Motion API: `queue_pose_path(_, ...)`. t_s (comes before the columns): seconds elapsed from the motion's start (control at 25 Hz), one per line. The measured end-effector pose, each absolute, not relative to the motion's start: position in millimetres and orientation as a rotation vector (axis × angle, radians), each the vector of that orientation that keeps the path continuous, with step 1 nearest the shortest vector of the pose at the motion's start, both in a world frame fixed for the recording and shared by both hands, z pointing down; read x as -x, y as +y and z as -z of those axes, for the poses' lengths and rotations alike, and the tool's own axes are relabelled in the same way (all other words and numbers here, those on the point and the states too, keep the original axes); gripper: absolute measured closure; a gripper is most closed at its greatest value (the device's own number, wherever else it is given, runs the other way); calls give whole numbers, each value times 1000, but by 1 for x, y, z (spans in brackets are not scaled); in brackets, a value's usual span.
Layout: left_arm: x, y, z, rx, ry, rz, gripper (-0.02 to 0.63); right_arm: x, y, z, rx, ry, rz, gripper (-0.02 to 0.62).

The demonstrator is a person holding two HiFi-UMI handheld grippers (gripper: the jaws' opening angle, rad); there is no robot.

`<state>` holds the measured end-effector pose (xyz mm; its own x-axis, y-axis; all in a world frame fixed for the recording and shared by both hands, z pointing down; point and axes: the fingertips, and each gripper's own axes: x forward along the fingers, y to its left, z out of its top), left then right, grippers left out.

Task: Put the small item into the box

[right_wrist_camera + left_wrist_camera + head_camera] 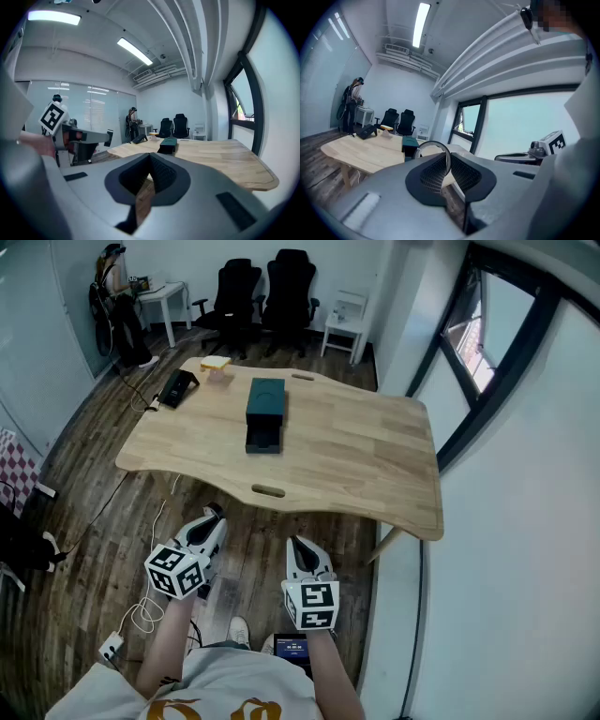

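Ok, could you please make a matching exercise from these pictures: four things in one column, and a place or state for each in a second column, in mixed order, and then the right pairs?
Things
1. green box
2. yellow item
3. left gripper
4. right gripper

Places or states
A. fingers shut, nothing between them
B. near the middle of the table
C. fingers shut on a thin metal ring
D. at the table's far edge

Pairs: 1-B, 2-D, 3-C, 4-A
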<state>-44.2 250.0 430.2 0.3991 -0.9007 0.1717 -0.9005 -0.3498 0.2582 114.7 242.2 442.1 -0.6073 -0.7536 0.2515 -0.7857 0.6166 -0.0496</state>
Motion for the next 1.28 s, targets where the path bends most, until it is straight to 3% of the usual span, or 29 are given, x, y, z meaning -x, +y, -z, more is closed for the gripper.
queue_pose_path(0.76,17,288,-430,-2400,-1563,-73,572,-138,276,-442,-1340,-2617,-272,591)
queue_pose_path(1.28,27,243,-449,-2358,-1644,-98,572,-152,226,-453,-1347,-2632,-326,591)
